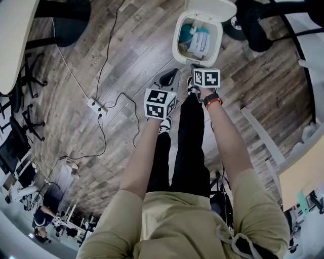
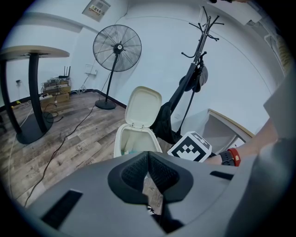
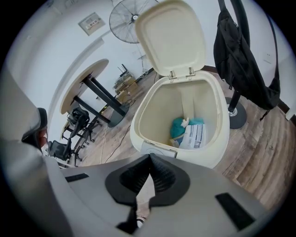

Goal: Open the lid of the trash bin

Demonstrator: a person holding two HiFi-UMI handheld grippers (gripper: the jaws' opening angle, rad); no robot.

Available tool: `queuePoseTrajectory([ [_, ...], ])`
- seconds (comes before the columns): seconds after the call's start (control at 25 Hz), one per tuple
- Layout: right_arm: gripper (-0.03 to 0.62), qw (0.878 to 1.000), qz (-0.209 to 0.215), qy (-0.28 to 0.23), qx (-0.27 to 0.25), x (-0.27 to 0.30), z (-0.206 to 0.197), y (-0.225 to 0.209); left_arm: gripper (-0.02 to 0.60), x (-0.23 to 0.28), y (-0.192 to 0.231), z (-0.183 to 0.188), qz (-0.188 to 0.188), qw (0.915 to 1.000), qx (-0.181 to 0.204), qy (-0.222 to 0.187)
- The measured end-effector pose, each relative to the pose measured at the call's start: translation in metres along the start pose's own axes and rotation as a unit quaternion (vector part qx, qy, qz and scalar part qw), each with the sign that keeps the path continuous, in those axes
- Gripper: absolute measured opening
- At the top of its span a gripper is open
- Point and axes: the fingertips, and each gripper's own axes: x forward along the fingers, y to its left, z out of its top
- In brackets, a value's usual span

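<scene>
Both forearms reach forward side by side above the person's legs. The left gripper and right gripper have their jaws pressed together, holding nothing. Just beyond stands the trash bin, its lid raised upright, with rubbish inside.

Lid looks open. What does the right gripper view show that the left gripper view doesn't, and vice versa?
Only the right gripper view: it looks down into the trash bin, showing a teal bundle and a white printed packet at the bottom. Only the left gripper view: the right gripper's marker cube, a wrist with a red band, and the coat stand's hooked top. Both: the bin with its lid upright, the standing fan, the black bag, and each gripper's own jaws together, holding nothing.
</scene>
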Motion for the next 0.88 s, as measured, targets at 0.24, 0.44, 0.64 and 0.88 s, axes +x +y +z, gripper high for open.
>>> queuePoseTrajectory([
  [0.24,0.012,1.000,0.003,0.004,-0.001,-0.001,0.001,-0.001,0.023,0.000,-0.002,0.001,0.000,1.0000,-0.001,0.001],
  [0.44,0.011,1.000,-0.003,0.004,-0.009,-0.001,0.003,0.001,0.023,-0.002,0.000,0.001,0.002,1.0000,-0.001,0.003],
  [0.64,0.011,1.000,0.008,0.013,0.001,-0.012,0.001,0.003,0.023,-0.009,-0.005,0.005,0.000,1.0000,0.000,0.003],
  [0.88,0.011,1.000,-0.002,-0.010,0.005,-0.051,0.009,0.015,0.023,-0.032,-0.016,0.021,-0.003,1.0000,0.005,0.000],
])
